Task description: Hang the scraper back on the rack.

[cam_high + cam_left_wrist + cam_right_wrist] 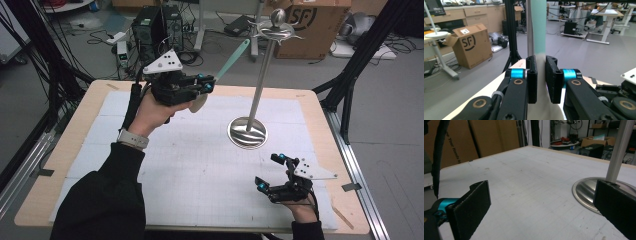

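Spatula point(227, 64), one, pale head half hidden in left gripper point(206, 85) pinching it, raised far-left of one metal stand point(260, 85); right gripper point(272, 172) spread, empty, near-right

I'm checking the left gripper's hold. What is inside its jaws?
The left gripper is shut on a spatula: the pads clamp it where the pale blade meets the teal handle. The part pressed between the pads is covered.

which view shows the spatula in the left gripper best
The high view: the whole spatula shows there, cream blade in the left hand-held gripper, teal handle angled up toward the metal stand. The left gripper view shows a close strip of it between the jaws. The right gripper view looks at the stand's base.
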Demonstrator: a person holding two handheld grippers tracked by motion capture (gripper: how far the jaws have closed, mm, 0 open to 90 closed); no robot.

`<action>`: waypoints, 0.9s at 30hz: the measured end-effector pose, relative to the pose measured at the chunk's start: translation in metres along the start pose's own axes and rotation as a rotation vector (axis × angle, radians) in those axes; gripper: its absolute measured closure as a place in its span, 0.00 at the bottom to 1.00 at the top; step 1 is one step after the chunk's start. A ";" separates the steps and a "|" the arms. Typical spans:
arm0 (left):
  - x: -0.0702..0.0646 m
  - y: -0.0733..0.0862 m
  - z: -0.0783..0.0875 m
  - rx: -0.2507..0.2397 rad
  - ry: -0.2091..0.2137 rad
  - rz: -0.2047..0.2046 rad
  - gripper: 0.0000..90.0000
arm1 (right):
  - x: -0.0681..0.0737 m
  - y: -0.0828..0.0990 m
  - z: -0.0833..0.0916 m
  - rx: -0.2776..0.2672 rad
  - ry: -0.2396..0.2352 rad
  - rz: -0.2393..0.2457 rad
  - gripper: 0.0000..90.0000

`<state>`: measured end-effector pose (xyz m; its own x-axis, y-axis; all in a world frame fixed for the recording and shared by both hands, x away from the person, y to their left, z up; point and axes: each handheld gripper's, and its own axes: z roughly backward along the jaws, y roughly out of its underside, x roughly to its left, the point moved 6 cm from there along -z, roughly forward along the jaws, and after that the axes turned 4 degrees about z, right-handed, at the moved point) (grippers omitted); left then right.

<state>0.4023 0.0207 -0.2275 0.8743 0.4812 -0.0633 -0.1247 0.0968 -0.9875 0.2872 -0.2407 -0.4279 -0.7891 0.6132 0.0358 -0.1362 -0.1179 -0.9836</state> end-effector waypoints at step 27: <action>0.007 -0.003 -0.016 -0.017 -0.012 0.009 0.89 | -0.001 -0.001 0.004 -0.010 0.006 0.000 0.00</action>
<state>0.4165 0.0095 -0.2277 0.8675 0.4925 -0.0706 -0.1247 0.0778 -0.9891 0.2858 -0.2438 -0.4262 -0.7856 0.6177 0.0352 -0.1303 -0.1096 -0.9854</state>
